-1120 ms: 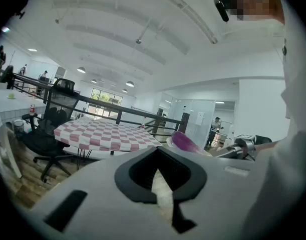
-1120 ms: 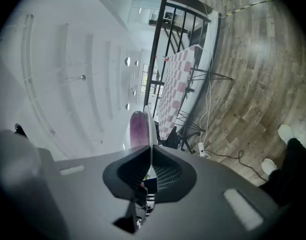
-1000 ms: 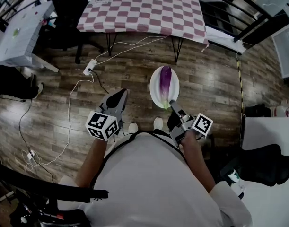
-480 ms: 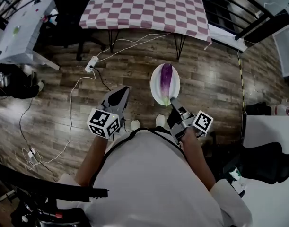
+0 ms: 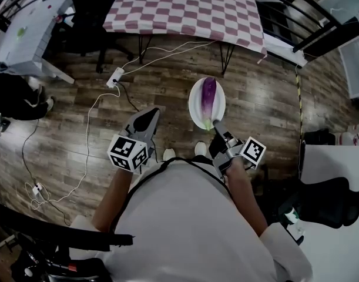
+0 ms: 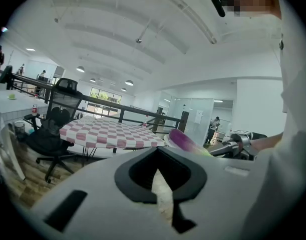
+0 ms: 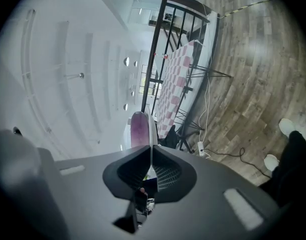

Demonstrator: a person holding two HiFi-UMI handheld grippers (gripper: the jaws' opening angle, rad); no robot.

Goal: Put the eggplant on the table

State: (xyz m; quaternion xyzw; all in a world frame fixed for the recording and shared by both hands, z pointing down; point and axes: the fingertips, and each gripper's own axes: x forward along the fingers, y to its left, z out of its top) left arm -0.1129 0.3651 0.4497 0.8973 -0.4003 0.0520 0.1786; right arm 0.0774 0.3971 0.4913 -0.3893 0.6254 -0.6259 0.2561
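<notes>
A purple eggplant (image 5: pixel 208 96) lies on a white plate (image 5: pixel 196 107) carried above the wooden floor. My right gripper (image 5: pixel 217 127) is shut on the plate's near rim. In the right gripper view the plate (image 7: pixel 152 130) stands edge-on between the jaws, with the eggplant (image 7: pixel 139 129) beyond them. My left gripper (image 5: pixel 145 120) is shut and empty, to the left of the plate. The table (image 5: pixel 185 7), under a red-and-white checked cloth, stands ahead. In the left gripper view the table (image 6: pixel 107 134) is at centre left and the eggplant (image 6: pixel 182 140) at right.
A black office chair (image 5: pixel 79 10) stands left of the table, beside a white desk (image 5: pixel 23 40). A power strip (image 5: pixel 113 81) and its white cable lie on the floor ahead at left. A black railing (image 5: pixel 320 22) runs along the right. The person's shoes (image 5: pixel 200 150) show below the plate.
The person has stepped forward. Both grippers and the plate with the eggplant have come a little closer to the checked table. The grip on the plate is unchanged.
</notes>
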